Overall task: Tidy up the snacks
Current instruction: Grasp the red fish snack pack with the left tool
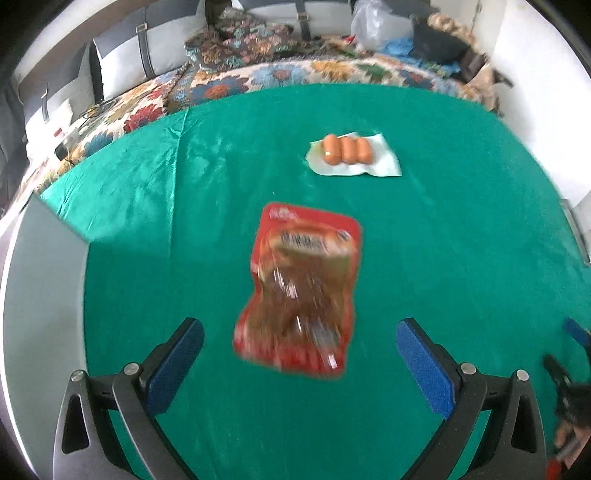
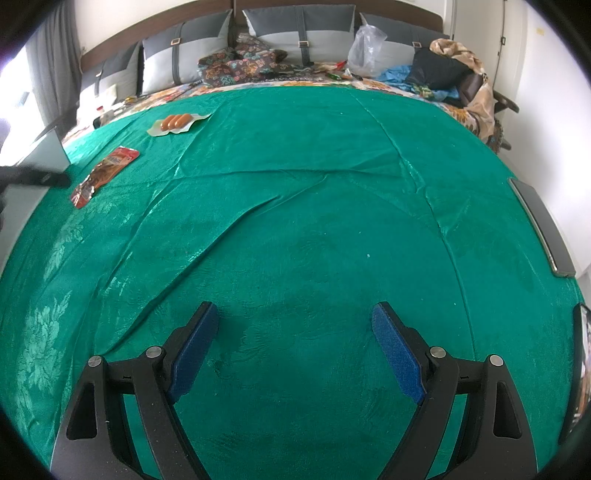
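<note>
While both tongs, left tongs point(image 1: 299, 343) and right tongs point(image 2: 293, 339), gape empty, the blurred red plastic snack pouch point(image 1: 301, 288) looks light, floppy, probably slippery; pinch its flat sealed edge.

Nothing readable here tbh. The red snack pouch point(image 1: 299, 291) has a logo and label print, but it's all blurred mush.

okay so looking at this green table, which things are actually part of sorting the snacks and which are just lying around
Part of the job:
red snack packet, flat on the green cloth
sausage pack, further back on the cloth
left gripper, open
right gripper, open

Just lying about:
clear plastic bag
grey cushions
flowered bedspread
blue cloth
</note>
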